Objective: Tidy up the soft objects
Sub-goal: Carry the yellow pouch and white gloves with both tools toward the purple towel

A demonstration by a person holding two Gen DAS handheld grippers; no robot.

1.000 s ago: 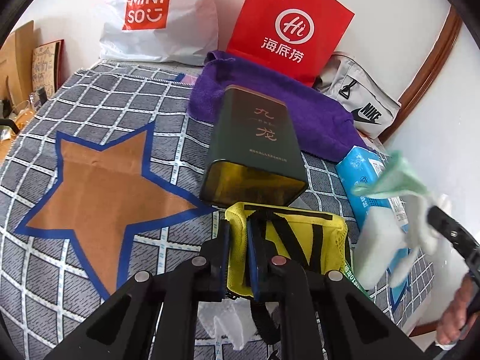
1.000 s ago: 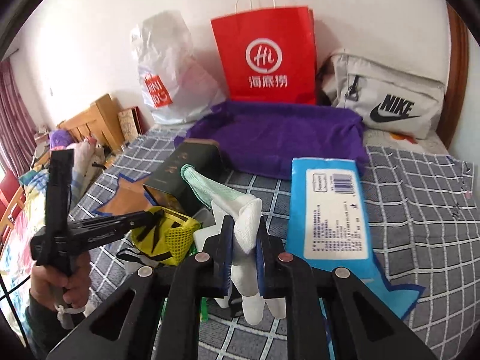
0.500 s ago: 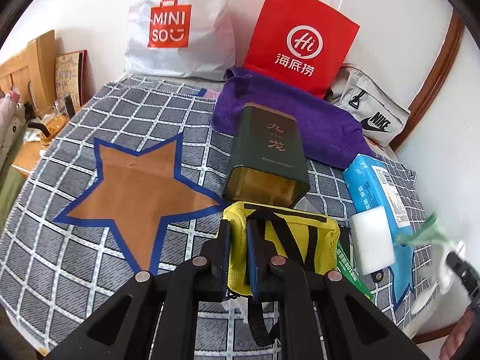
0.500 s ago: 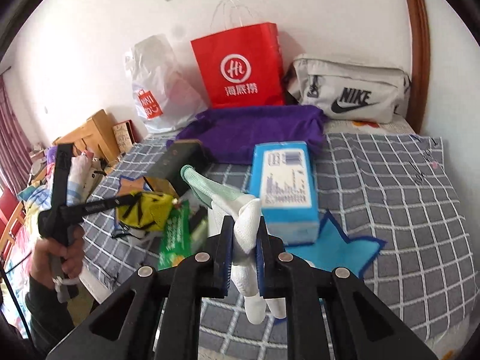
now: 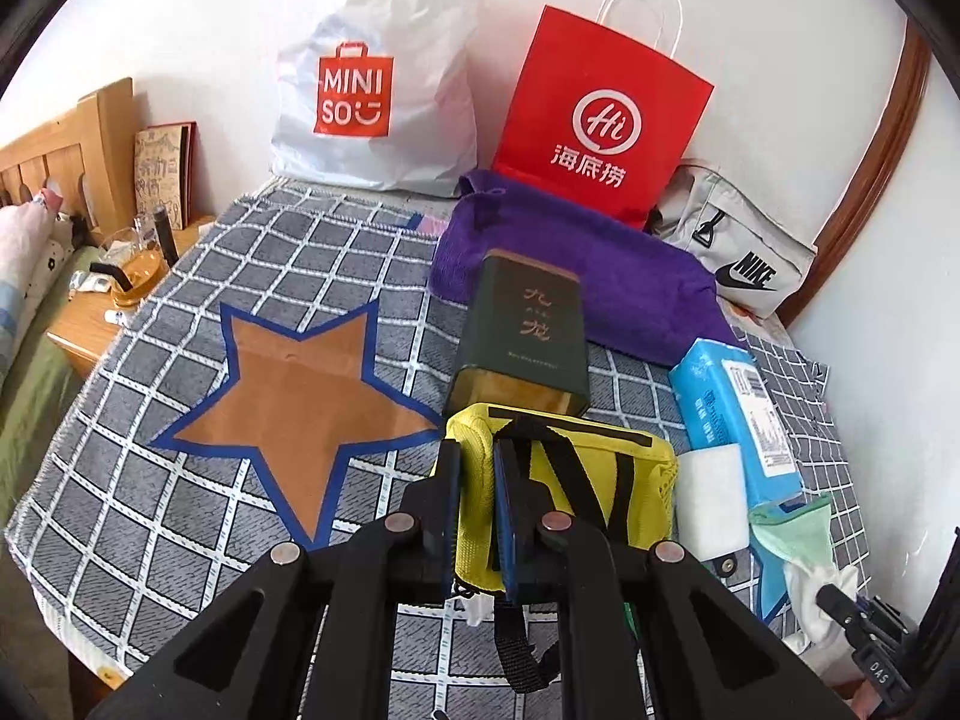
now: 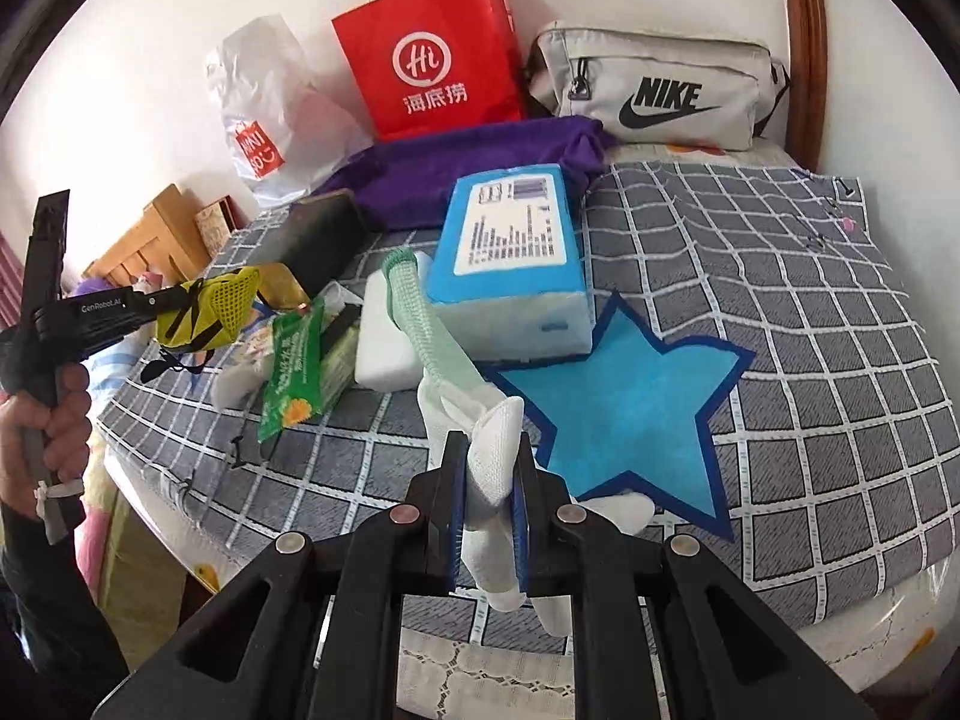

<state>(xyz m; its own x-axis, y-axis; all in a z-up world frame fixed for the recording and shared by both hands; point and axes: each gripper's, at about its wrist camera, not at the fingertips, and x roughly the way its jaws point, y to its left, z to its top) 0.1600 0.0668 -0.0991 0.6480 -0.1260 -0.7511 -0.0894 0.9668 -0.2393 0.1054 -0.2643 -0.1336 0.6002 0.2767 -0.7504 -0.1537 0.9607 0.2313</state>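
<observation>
My left gripper (image 5: pixel 477 510) is shut on a yellow mesh pouch (image 5: pixel 576 480) with black straps, held above the checked bed cover; from the right wrist view the yellow pouch (image 6: pixel 222 306) hangs at the left. My right gripper (image 6: pixel 489 504) is shut on a white glove with a green cuff (image 6: pixel 447 360), above the cover's front edge beside the blue star patch (image 6: pixel 630 414). The same glove (image 5: pixel 804 546) shows at lower right in the left wrist view. A brown star patch (image 5: pixel 300 402) lies left of the pouch.
A dark green tin (image 5: pixel 528 330), purple towel (image 5: pixel 600 276), blue tissue pack (image 6: pixel 510 258), white sponge block (image 6: pixel 390 336) and green packet (image 6: pixel 294 366) lie on the bed. A red paper bag (image 5: pixel 600 120), white Miniso bag (image 5: pixel 372 90) and grey Nike bag (image 6: pixel 654 90) stand at the wall. A wooden nightstand (image 5: pixel 90 318) is left.
The left gripper has risen with the pouch, showing more of the bed. The right gripper has carried the glove right and down, from the tissue pack to beside the blue star.
</observation>
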